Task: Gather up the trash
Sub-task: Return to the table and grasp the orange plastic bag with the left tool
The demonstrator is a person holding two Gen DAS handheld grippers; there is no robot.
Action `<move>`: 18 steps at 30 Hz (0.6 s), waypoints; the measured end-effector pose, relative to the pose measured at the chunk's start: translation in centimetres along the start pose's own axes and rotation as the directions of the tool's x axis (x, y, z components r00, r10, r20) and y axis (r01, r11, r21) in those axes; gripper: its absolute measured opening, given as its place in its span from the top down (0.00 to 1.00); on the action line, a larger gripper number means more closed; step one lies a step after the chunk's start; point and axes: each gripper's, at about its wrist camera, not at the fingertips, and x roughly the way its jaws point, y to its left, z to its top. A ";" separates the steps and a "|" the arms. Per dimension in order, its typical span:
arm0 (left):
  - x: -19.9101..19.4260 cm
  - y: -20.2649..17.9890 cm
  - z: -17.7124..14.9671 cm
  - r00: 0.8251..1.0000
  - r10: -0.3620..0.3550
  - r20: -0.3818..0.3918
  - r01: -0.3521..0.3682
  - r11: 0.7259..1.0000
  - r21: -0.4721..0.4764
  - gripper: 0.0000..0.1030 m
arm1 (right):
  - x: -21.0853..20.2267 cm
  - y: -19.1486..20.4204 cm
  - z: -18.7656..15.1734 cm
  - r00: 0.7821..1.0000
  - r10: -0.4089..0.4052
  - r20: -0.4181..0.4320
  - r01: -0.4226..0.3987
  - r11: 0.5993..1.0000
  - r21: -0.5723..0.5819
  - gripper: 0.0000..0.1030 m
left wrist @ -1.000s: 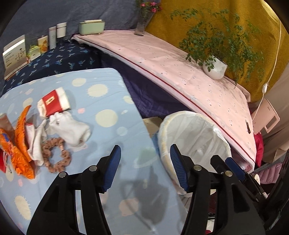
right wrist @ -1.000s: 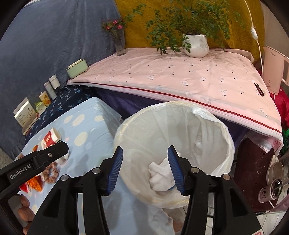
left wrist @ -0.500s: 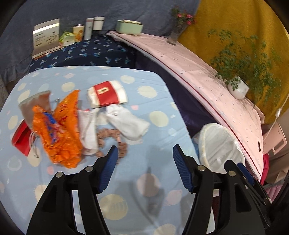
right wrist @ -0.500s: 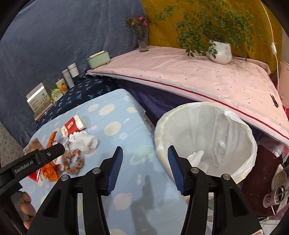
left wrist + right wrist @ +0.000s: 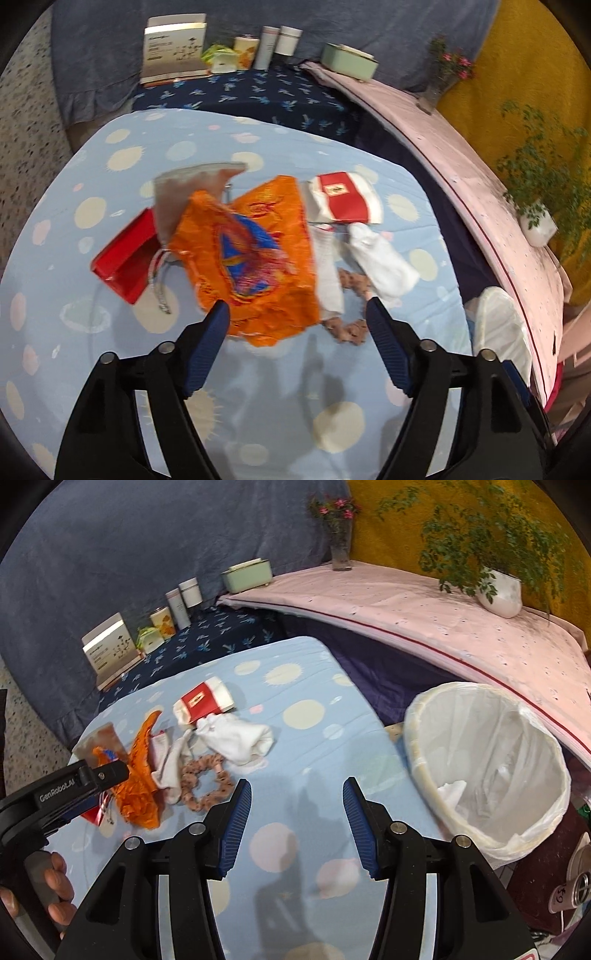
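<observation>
A pile of trash lies on the light blue spotted table (image 5: 110,325): an orange wrapper (image 5: 255,251), a red box (image 5: 125,254), a grey-brown pouch (image 5: 192,192), a red and white pack (image 5: 343,199), white cloths (image 5: 384,258) and a pink scrunchie (image 5: 351,328). My left gripper (image 5: 297,332) is open and empty just in front of the orange wrapper. My right gripper (image 5: 295,812) is open and empty above the table, right of the scrunchie (image 5: 207,779). The white-lined trash bin (image 5: 487,768) stands at the table's right edge and holds crumpled white paper (image 5: 450,790).
A long pink-covered shelf (image 5: 424,605) runs behind the bin with a potted plant (image 5: 498,590) and a flower vase (image 5: 340,546). A dark blue surface (image 5: 258,92) at the back holds boxes, cans and a green container (image 5: 349,61). A can (image 5: 580,886) sits low right.
Both grippers have swung left from the bin to the table. The left gripper now faces the trash pile closely. White paper lies in the bin.
</observation>
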 end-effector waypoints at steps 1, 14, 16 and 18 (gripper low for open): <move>0.2 0.6 0.2 1.000 0.001 -0.006 -0.001 1.000 -0.017 0.29 | 0.2 0.6 -0.1 1.000 0.007 -0.006 -0.007 1.000 -0.007 0.51; 3.7 3.3 2.9 0.995 -0.039 -0.087 0.032 0.996 -0.084 0.58 | 2.9 5.8 0.1 0.996 0.068 -0.053 -0.071 0.995 -0.069 0.51; 4.0 3.7 2.8 0.993 -0.056 -0.101 0.046 0.995 -0.089 0.81 | 3.2 6.5 0.2 0.996 0.074 -0.057 -0.079 0.994 -0.081 0.51; 3.9 4.3 2.5 0.992 -0.067 -0.103 0.057 0.994 -0.095 0.84 | 3.5 7.1 0.3 0.995 0.082 -0.060 -0.087 0.992 -0.088 0.51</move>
